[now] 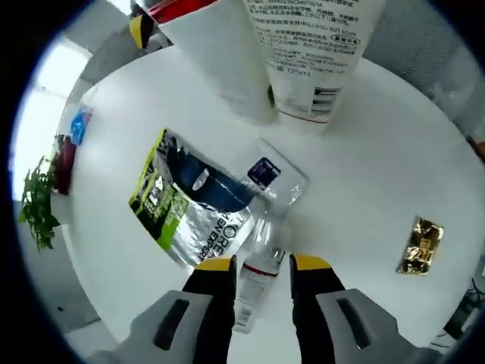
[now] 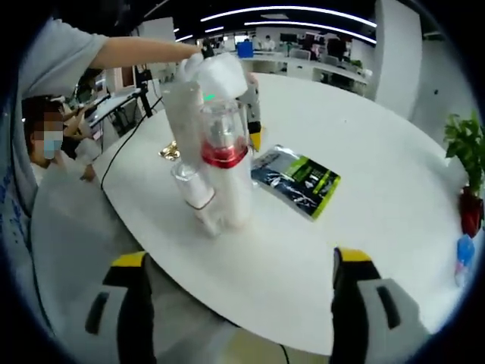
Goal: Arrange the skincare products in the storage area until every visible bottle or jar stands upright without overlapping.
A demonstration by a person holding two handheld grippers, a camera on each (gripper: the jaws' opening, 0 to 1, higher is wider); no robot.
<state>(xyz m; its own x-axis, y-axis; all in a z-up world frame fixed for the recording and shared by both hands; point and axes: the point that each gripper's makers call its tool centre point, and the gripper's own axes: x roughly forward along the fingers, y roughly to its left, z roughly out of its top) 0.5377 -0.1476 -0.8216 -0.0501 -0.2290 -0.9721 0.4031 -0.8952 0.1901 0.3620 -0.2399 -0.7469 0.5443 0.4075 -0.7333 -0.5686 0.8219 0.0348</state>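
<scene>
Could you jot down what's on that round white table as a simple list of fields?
surface: round white table
lying flat: small clear bottle, between the open jaws of the left tool
also flat: green and silver packet, gold wrapper
upright: two white tubes standing close together
right tool: open, holding nothing
edge of table: potted plant

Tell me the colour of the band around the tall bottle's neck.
Red, clearest in the right gripper view: the band rings the tall bottle below its clear cap.

White table [image 1: 364, 189], green-black-silver sachet [image 1: 189, 205], white tubes [image 2: 216, 144] with red band, gold foil packet [image 1: 420, 245].
</scene>
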